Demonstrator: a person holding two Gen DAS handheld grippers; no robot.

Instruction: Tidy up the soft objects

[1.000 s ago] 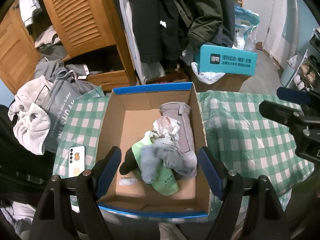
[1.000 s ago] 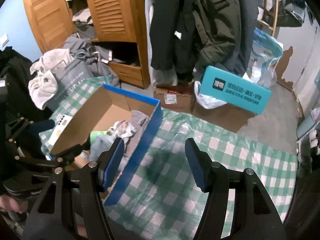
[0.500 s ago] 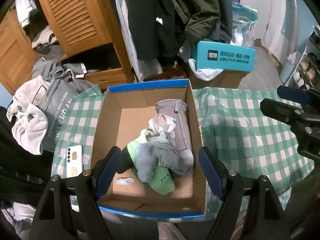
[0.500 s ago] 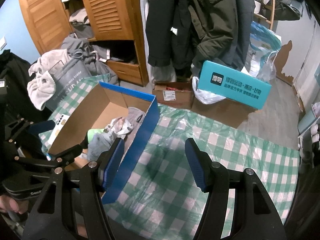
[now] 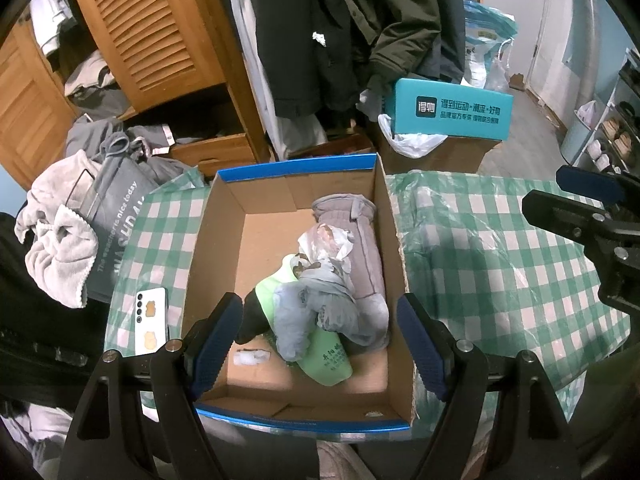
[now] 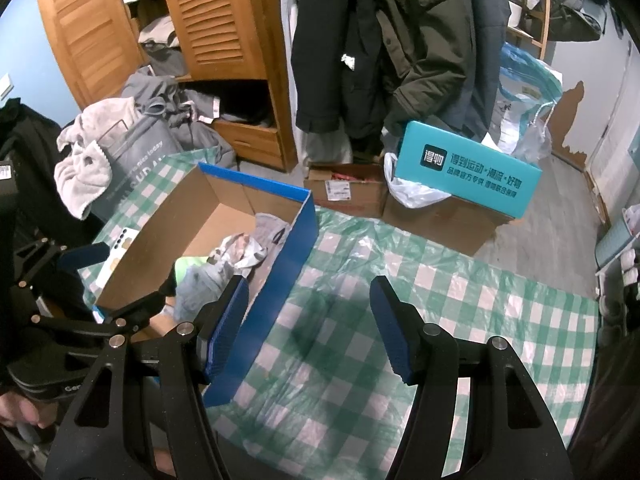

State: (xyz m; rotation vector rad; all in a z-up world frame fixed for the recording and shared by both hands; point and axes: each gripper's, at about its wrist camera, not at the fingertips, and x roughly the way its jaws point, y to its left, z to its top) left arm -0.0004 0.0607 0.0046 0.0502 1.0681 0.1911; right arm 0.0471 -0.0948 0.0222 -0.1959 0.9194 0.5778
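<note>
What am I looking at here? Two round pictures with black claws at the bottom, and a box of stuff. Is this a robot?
No robot: a person holds a two-finger gripper in each hand, each with a fisheye camera looking along its fingers. One picture comes from the left gripper, above an open cardboard box of soft things: a grey glove, a green pouch, crumpled grey cloth. The other comes from the right gripper, over the checked tablecloth. A phone lies beside the box. Both grippers are open, holding nothing.

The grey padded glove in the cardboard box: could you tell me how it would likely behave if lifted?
The grey padded glove looks soft and quilted, so probably floppy and light. The blue-grey cloth and crumpled plastic bag lie on it, so they would likely shift or tumble.
</note>
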